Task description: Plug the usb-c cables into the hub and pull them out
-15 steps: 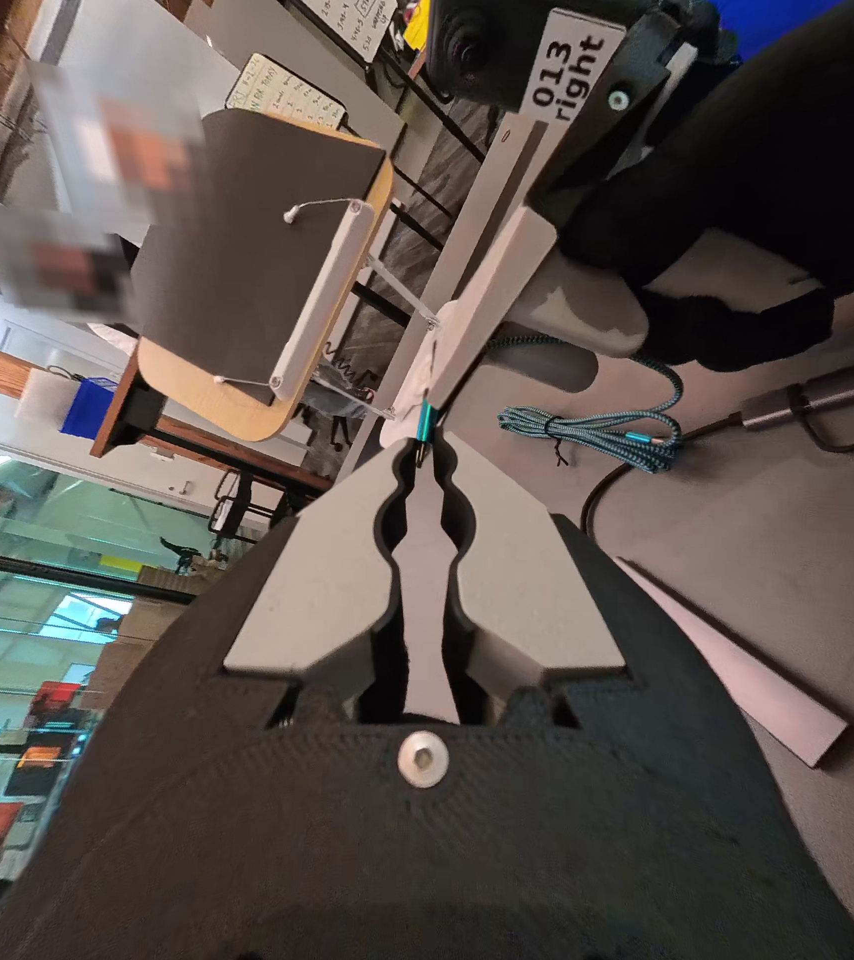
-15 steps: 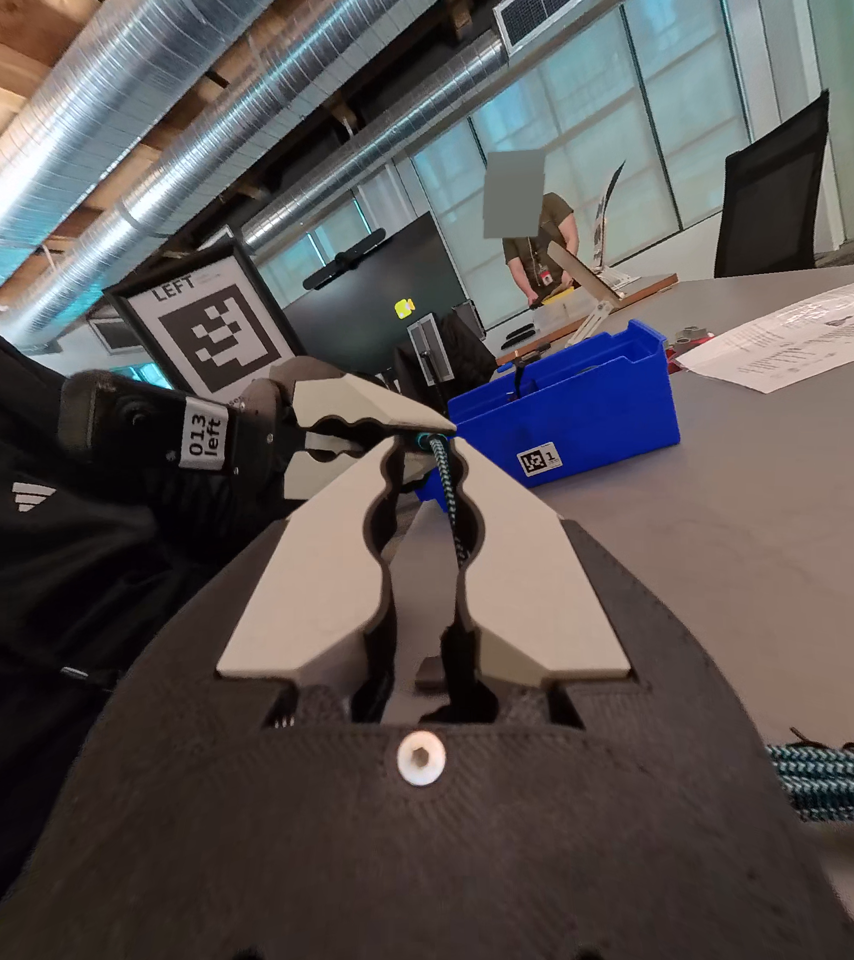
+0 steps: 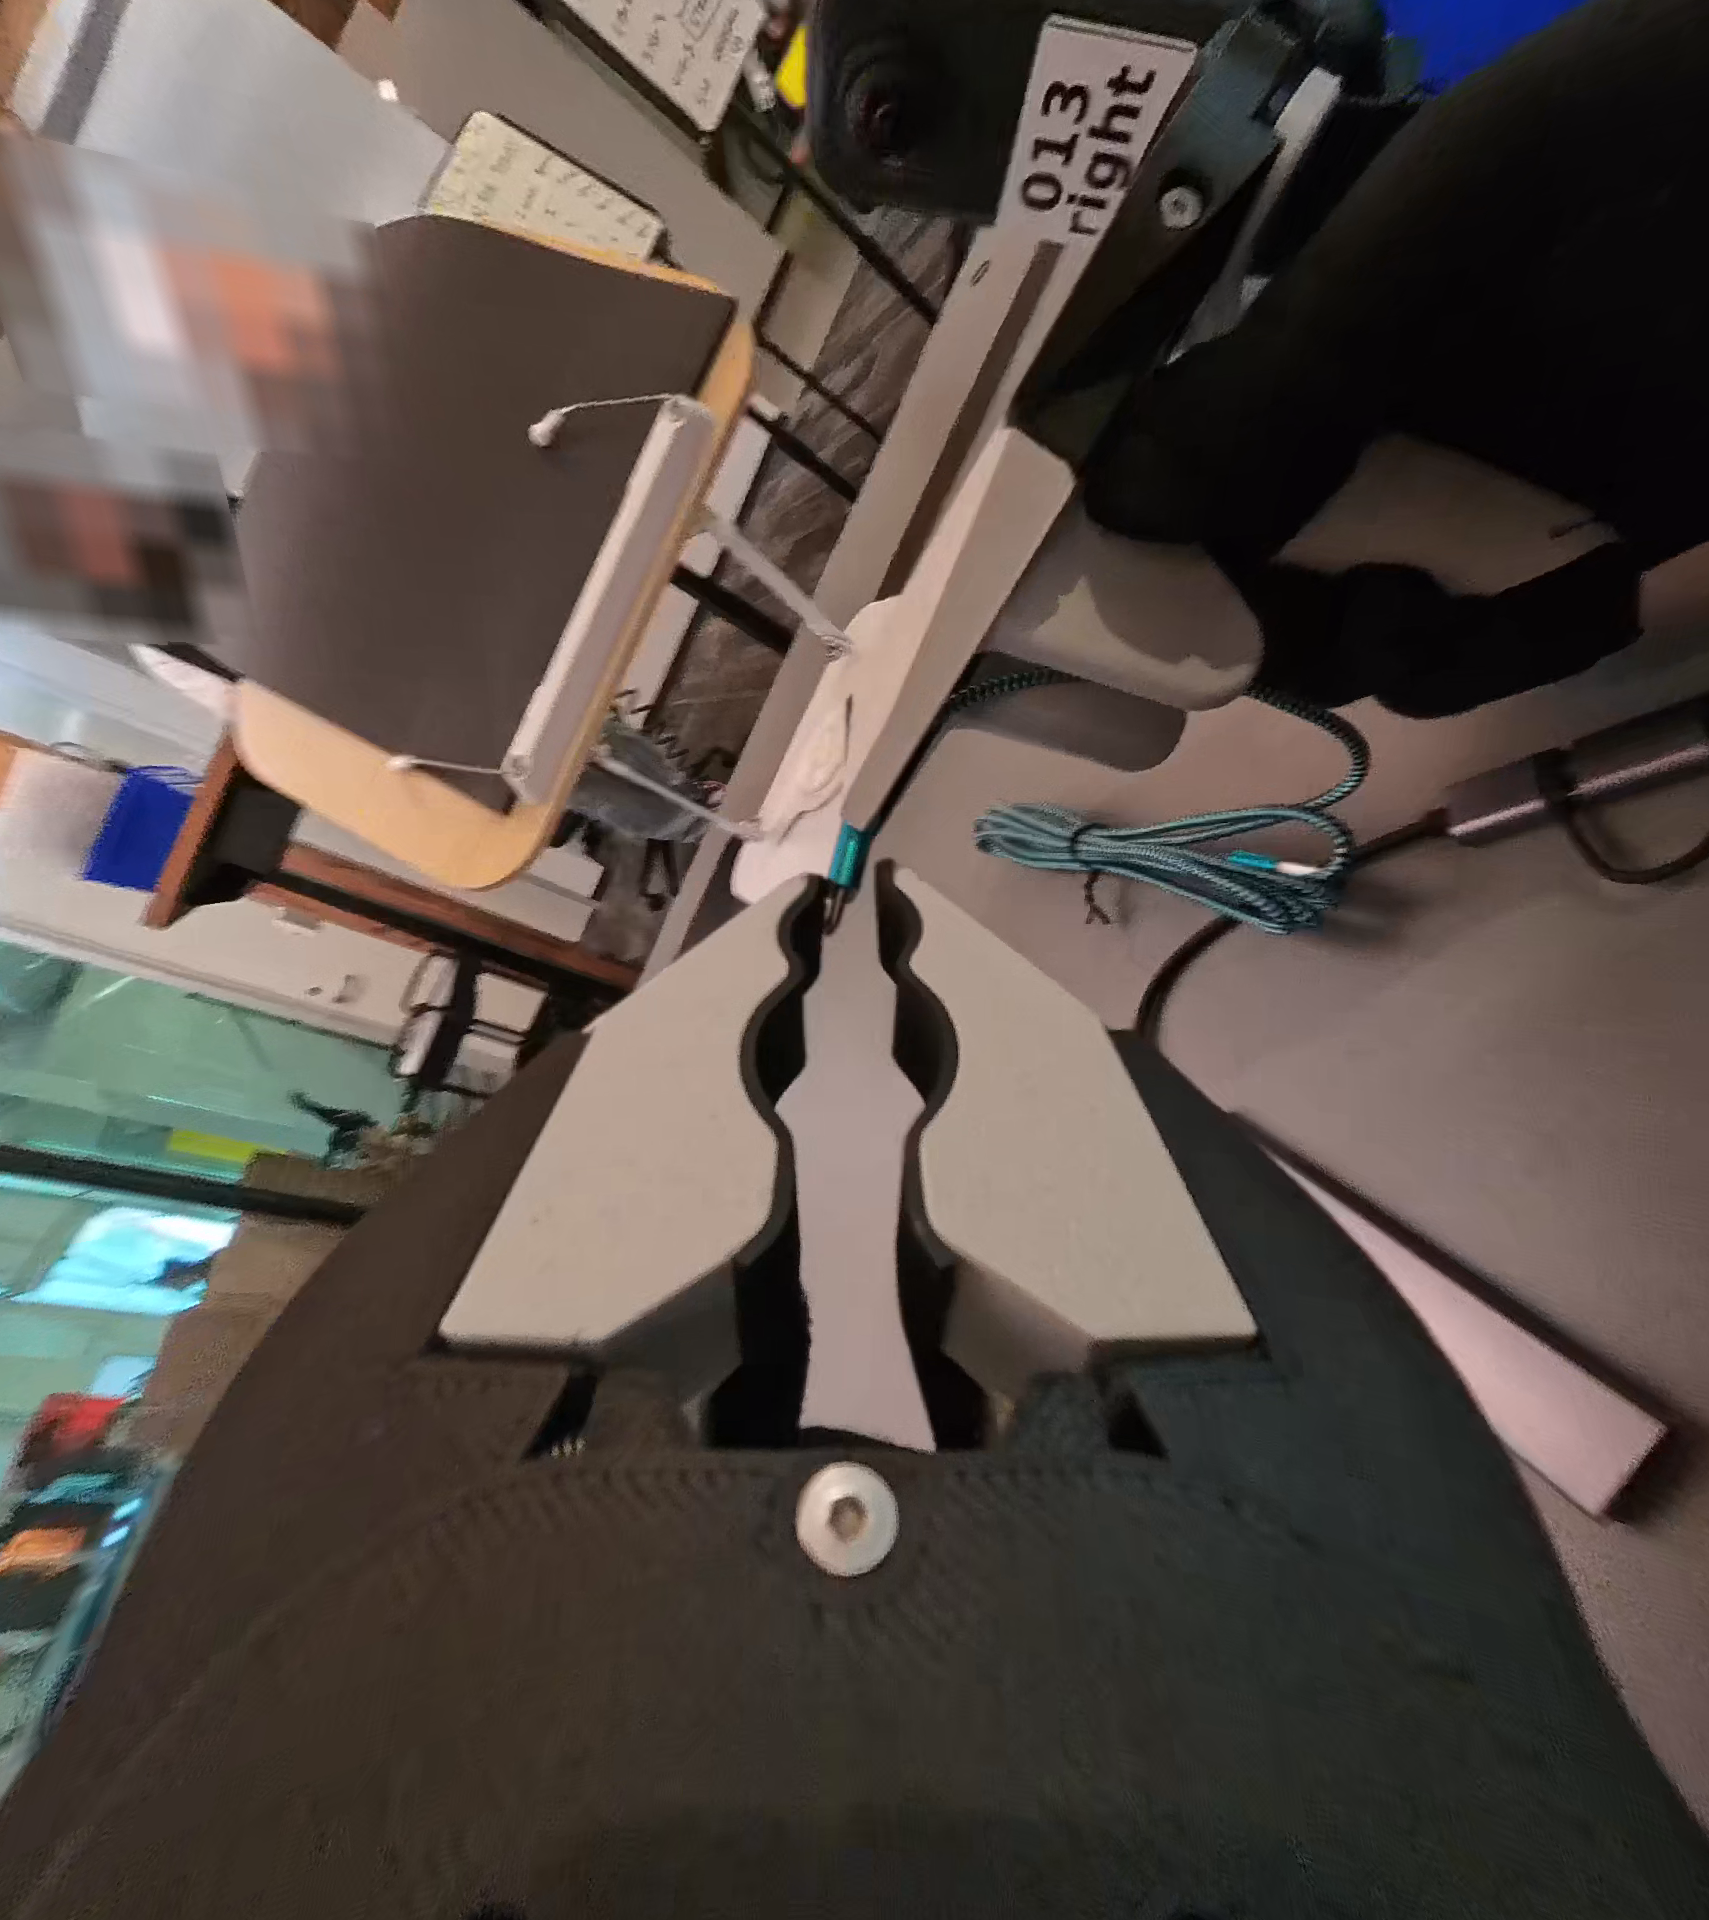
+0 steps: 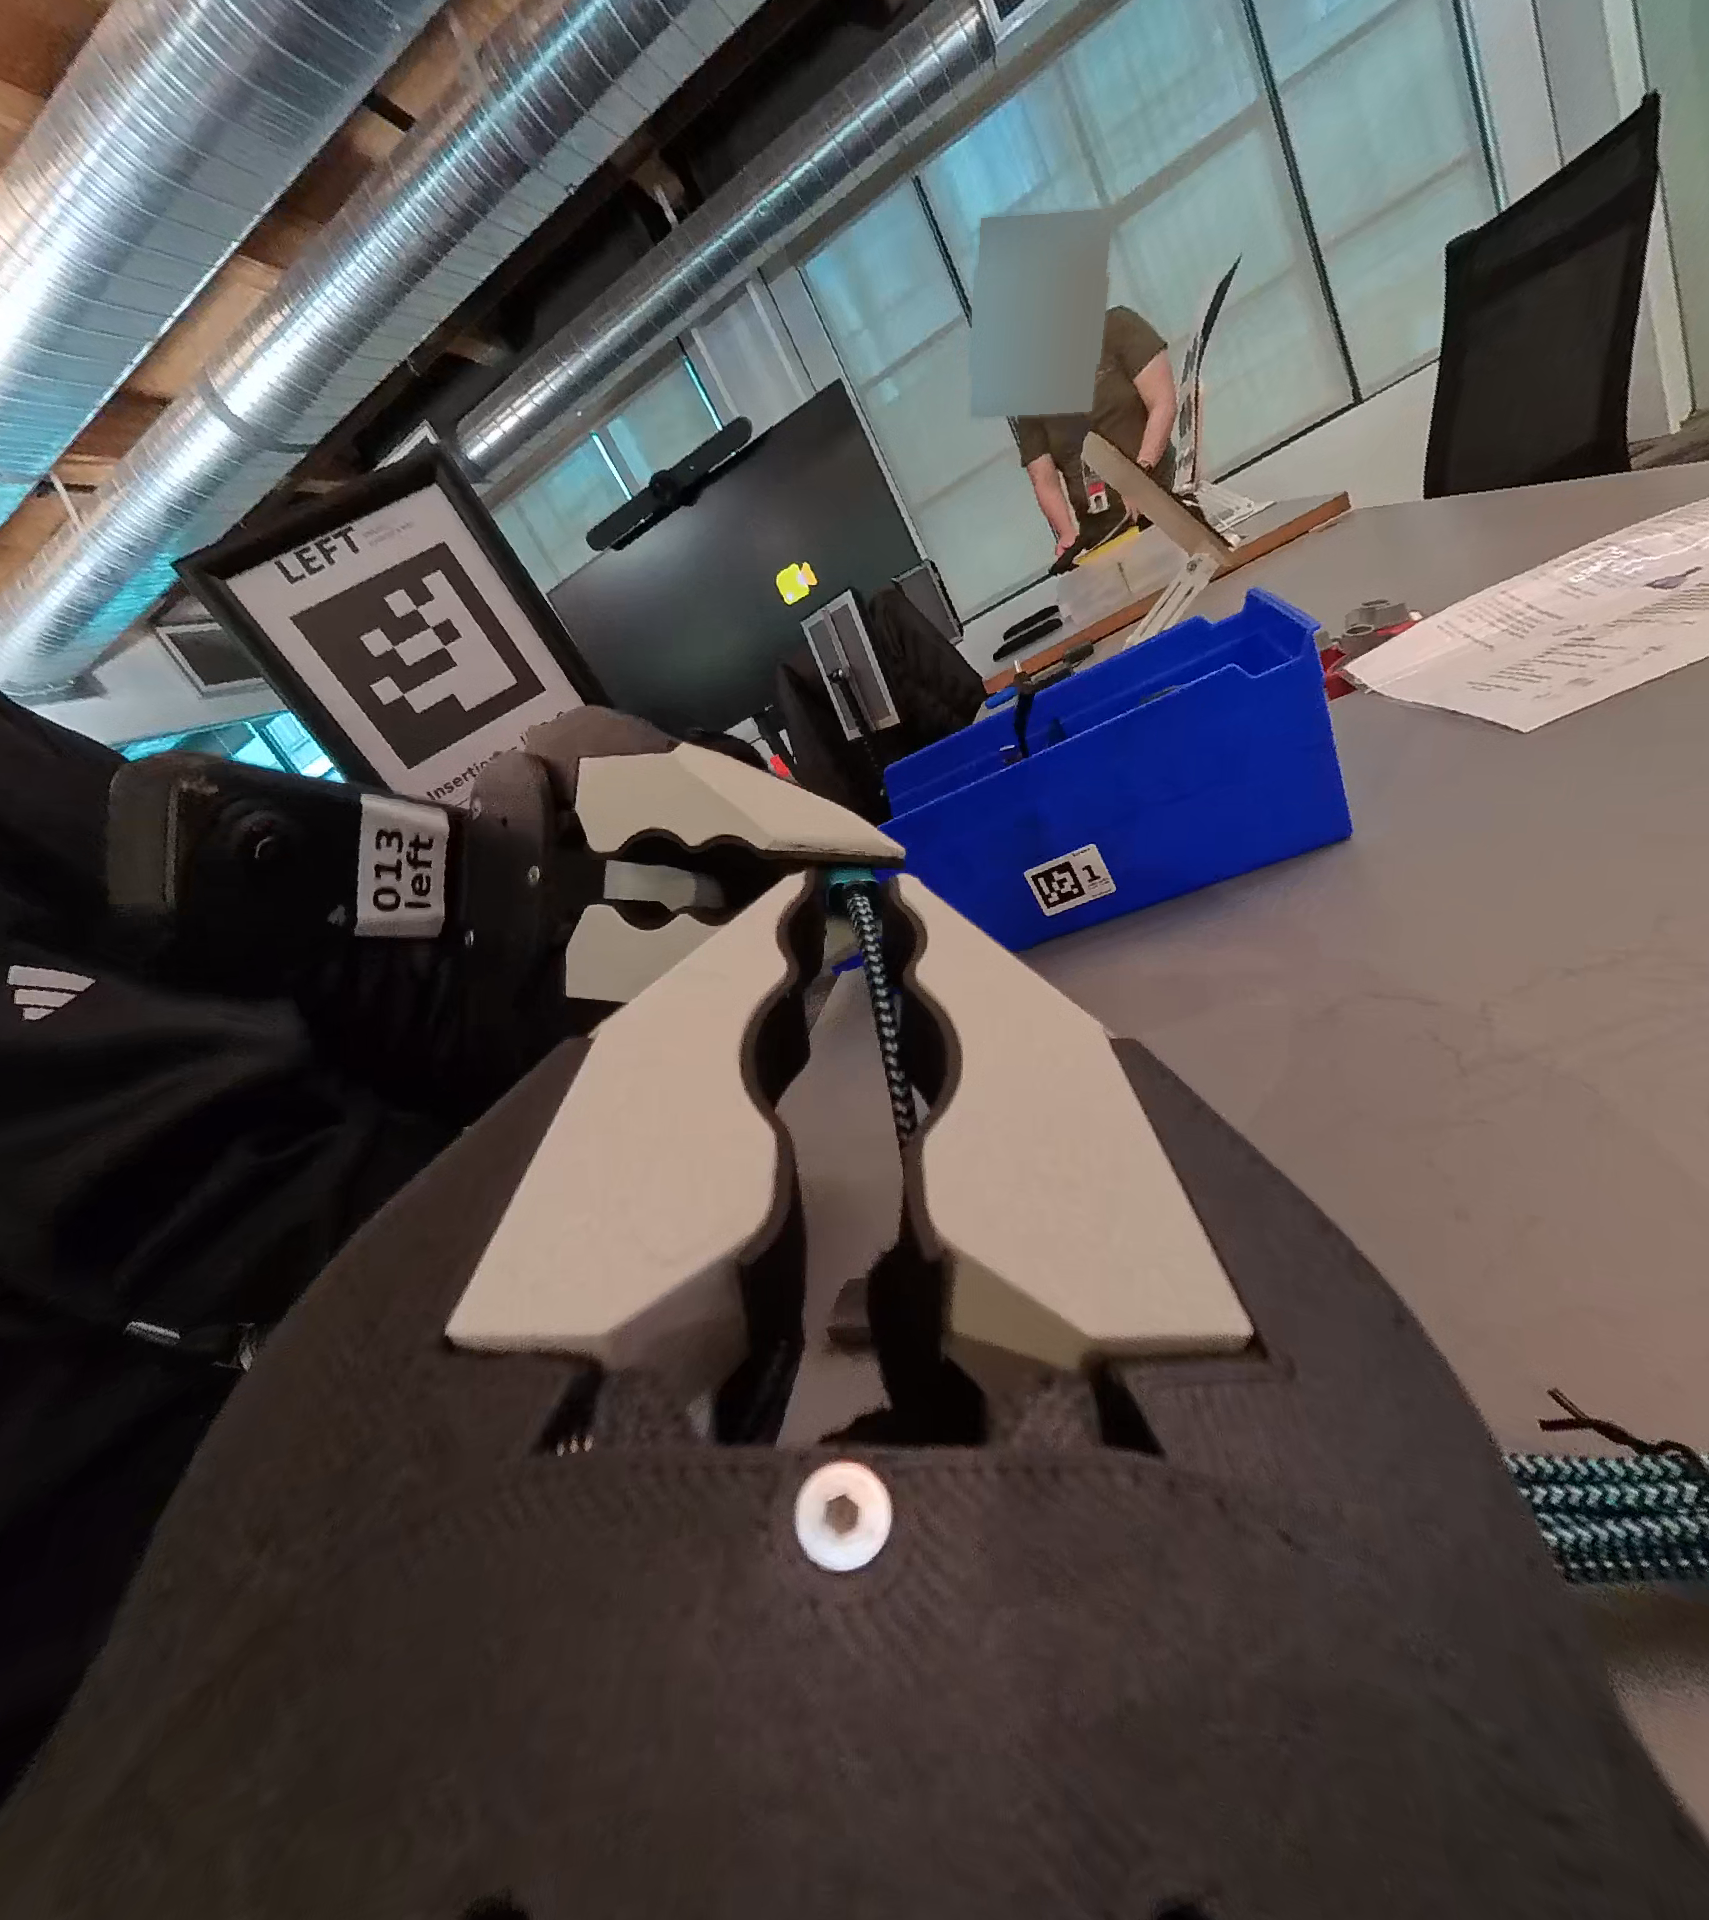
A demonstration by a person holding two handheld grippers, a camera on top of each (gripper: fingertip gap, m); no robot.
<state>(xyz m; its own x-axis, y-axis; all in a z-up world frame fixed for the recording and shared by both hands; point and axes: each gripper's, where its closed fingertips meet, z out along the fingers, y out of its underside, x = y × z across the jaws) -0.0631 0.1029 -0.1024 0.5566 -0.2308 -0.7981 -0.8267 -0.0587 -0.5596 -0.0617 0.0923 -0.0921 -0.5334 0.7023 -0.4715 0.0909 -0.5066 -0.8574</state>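
A teal USB-C plug (image 3: 846,850) on a braided teal-and-black cable (image 4: 886,1029) is held in the air between both grippers. My right gripper (image 4: 852,883) is shut on the plug and comes in from the upper right in the left wrist view (image 3: 834,821). My left gripper (image 3: 847,878) faces it with its jaws narrowly parted around the plug's metal tip; its upper finger (image 4: 725,810) reaches the plug from the left. The rest of the cable lies bundled on the table (image 3: 1162,862). The grey hub (image 3: 1598,779) lies beyond the bundle with a black cord looped by it.
On the grey table (image 4: 1452,1039) stand a blue bin (image 4: 1141,800), a printed sheet (image 4: 1608,613) and a framed marker board (image 4: 403,644). A thin grey strip (image 3: 1473,1340) lies near the left gripper. A person (image 4: 1099,416) stands at a far table, with a black chair (image 4: 1546,312) nearby. My left and right fingertips are right by each other. The grey hub (image 3: 1598,779) is about 15 cm from both grippers' fingertips.
My left gripper's jaws have opened slightly while the right gripper's jaws have closed a little tighter on the plug. Both grippers have stayed nearly in place.
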